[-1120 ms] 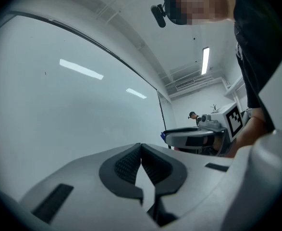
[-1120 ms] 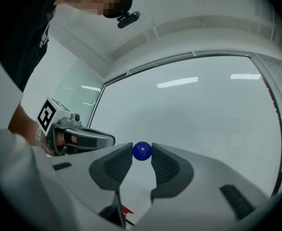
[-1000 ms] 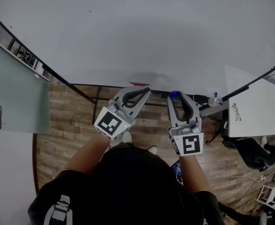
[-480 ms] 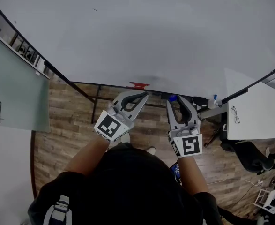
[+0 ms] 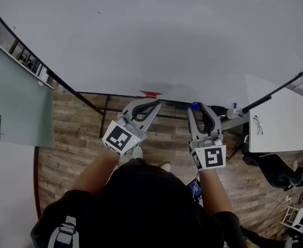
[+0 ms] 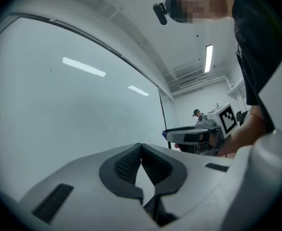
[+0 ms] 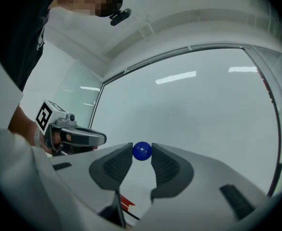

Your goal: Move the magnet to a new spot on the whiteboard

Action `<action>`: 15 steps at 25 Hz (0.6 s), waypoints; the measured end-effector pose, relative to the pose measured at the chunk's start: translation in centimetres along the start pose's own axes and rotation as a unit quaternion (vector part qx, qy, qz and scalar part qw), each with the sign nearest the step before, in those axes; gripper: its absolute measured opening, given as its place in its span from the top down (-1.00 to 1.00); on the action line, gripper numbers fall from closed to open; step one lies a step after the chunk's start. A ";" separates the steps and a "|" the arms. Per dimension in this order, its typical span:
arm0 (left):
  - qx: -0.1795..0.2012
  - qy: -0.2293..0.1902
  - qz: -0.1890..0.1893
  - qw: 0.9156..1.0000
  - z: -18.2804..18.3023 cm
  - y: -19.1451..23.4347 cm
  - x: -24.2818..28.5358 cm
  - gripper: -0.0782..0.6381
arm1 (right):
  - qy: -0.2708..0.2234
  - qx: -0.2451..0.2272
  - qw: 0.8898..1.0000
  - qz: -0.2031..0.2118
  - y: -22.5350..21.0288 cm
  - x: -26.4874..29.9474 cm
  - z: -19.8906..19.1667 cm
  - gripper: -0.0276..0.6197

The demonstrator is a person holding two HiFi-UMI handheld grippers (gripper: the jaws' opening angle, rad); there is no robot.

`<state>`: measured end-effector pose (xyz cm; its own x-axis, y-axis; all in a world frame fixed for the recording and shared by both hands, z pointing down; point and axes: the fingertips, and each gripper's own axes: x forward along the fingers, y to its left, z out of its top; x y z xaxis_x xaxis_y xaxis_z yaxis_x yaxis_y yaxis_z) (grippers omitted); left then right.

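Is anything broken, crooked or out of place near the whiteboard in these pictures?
Nothing stands out. The whiteboard looks intact and almost bare. The right gripper is closed on the blue magnet, held squarely between its pads, and the left gripper is shut and empty.

- A large white whiteboard fills the upper part, above a brown wood-plank floor.
- The grey left gripper points toward the board's lower edge with its jaw tips together, near a small red item.
- The grey right gripper has a small blue round magnet at its jaw tips.
- A white desk stands at the right.
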<state>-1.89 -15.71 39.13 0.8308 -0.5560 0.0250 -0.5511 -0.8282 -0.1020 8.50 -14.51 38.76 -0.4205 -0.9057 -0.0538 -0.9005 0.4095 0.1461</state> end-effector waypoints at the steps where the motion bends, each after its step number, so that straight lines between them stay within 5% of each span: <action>1: 0.000 0.004 0.001 1.000 -0.1 0.0 0.2 0.77 | 0.000 -0.002 1.000 -0.004 -0.5 -0.1 0.0 0.55; 15: 0.009 -0.033 -0.034 0.999 4.0 -2.4 9.2 0.77 | -0.019 -0.030 0.997 -0.068 -10.5 -1.6 1.5 0.55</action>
<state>7.34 -18.57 35.64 0.8701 -0.4917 -0.0341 -0.4920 -0.8624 -0.1193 18.48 -17.25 35.82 -0.2999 -0.9471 -0.1142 -0.9416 0.2747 0.1945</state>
